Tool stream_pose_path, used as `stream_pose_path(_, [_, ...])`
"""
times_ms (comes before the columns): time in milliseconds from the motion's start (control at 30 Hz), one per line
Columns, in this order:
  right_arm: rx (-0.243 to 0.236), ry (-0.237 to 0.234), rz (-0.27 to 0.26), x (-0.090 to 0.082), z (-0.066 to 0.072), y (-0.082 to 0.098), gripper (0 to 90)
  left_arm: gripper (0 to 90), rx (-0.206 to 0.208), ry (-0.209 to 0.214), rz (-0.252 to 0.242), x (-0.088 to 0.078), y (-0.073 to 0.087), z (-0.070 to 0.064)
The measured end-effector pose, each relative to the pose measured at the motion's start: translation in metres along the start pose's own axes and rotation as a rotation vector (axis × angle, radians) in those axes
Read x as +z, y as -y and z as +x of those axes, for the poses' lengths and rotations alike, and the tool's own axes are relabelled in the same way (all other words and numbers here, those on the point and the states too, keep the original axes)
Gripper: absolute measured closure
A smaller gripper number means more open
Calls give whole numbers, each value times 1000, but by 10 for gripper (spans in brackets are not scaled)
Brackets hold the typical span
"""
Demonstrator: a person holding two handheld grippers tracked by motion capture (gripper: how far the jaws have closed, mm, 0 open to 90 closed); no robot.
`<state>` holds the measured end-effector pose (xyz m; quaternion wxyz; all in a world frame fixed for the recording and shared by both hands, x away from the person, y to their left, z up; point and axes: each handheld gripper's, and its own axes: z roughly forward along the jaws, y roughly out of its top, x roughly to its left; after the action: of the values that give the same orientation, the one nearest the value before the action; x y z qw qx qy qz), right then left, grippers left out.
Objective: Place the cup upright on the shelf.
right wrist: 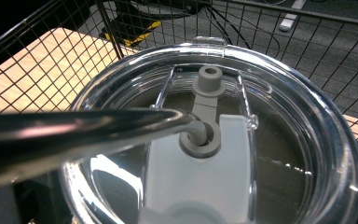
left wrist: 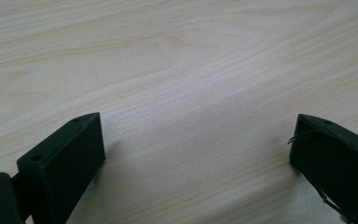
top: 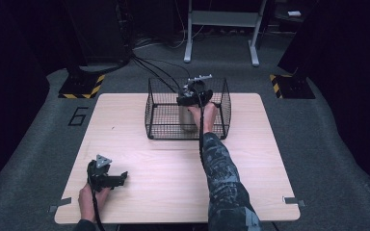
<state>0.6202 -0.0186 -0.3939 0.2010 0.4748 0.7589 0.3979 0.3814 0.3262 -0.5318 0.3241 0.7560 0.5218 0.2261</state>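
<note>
A steel tumbler stands upright inside a black wire basket at the back middle of the table. My right gripper is down on its top, and the black jaws lie against either side of the rim. In the right gripper view I see the clear lid close up, with a metal straw passing through its grey grommet. My left gripper rests on the table near the front left corner. Its jaws stand wide open over bare wood, with nothing between them.
The basket mesh rises around the tumbler on all sides. The wooden table stretches between the basket and the front edge. Cables run across the grey floor behind the table, where a metal frame stands.
</note>
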Motion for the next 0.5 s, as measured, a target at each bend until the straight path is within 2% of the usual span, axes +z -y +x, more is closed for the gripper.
stream_pose_path(33, [-14,0,2,1,-1,1,33,30,0,0,0,0,0,0])
stream_pose_path(133, [6,2,8,3,1,2,33,30,0,0,0,0,0,0])
stream_pose_path(233, [-7,4,-3,4,1,3,33,30,0,0,0,0,0,0])
stream_pose_path(267, [3,6,1,4,3,3,33,30,0,0,0,0,0,0])
stream_pose_path(300, [-27,8,-4,4,1,3,33,30,0,0,0,0,0,0])
stream_pose_path(333, [-9,11,-3,5,3,2,33,30,0,0,0,0,0,0])
stream_pose_path(500, [-30,3,-13,6,2,5,32,30,0,0,0,0,0,0])
